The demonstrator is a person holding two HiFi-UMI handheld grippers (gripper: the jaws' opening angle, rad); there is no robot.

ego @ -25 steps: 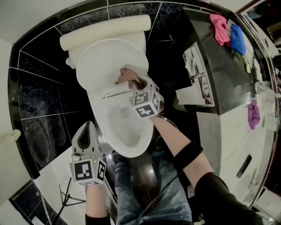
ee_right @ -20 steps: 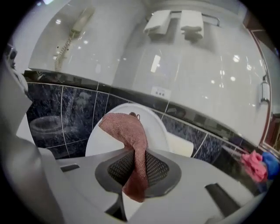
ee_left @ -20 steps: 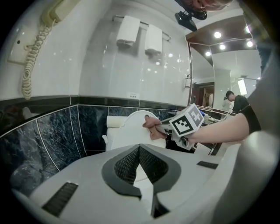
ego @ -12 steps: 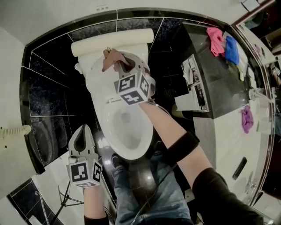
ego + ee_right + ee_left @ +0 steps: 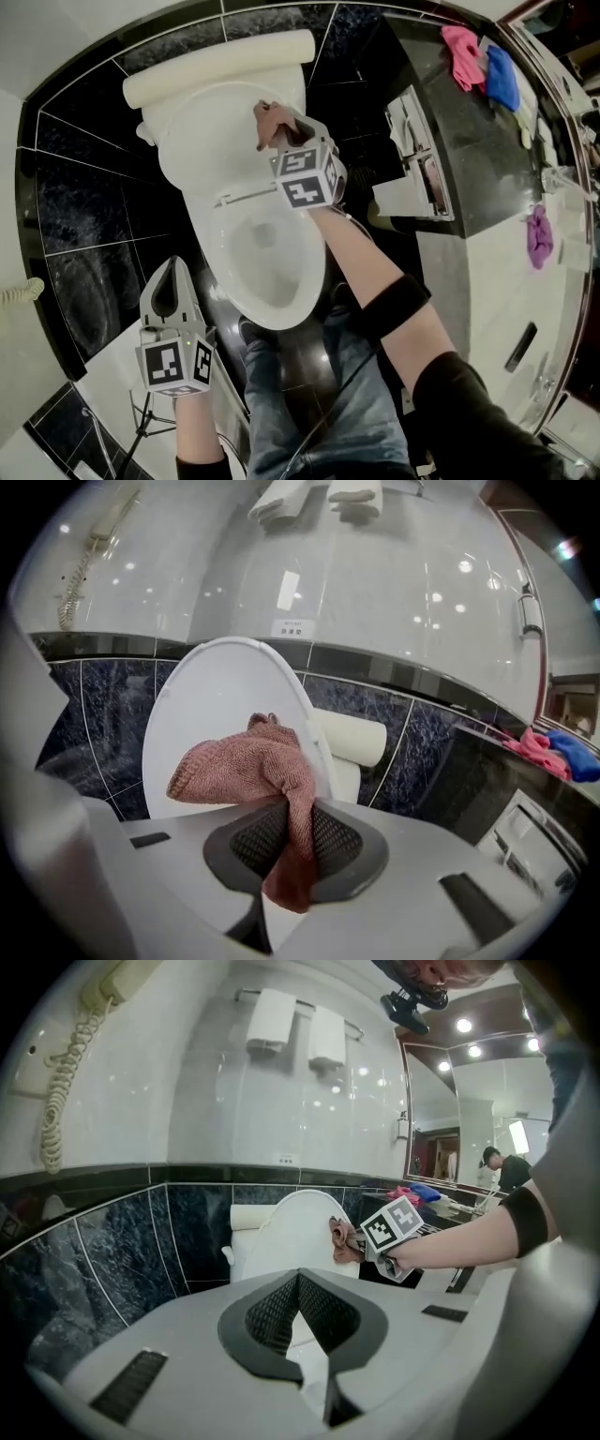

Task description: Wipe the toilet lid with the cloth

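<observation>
The white toilet lid (image 5: 220, 127) stands raised against the cistern. My right gripper (image 5: 281, 134) is shut on a brownish-pink cloth (image 5: 267, 120) and holds it at the right side of the lid's inner face. In the right gripper view the cloth (image 5: 248, 761) bunches over the jaws and hangs between them, in front of the lid (image 5: 202, 714) near its right rim. My left gripper (image 5: 172, 272) is shut and holds nothing, low at the left of the bowl. In the left gripper view, past the left gripper (image 5: 298, 1283), are the lid (image 5: 291, 1232) and the cloth (image 5: 339, 1239).
The open bowl (image 5: 267, 253) lies below the lid, the cistern (image 5: 220, 58) behind it. A dark counter (image 5: 469, 141) to the right carries a pink cloth (image 5: 462, 54), a blue cloth (image 5: 502, 80) and a purple cloth (image 5: 539, 234). Black tiled wall surrounds the toilet. A corded phone (image 5: 66, 1082) hangs on the left wall.
My right gripper carried the cloth from near the hinge up the lid to its top by the cistern, then back toward the lid's right side. The left gripper stayed put.
</observation>
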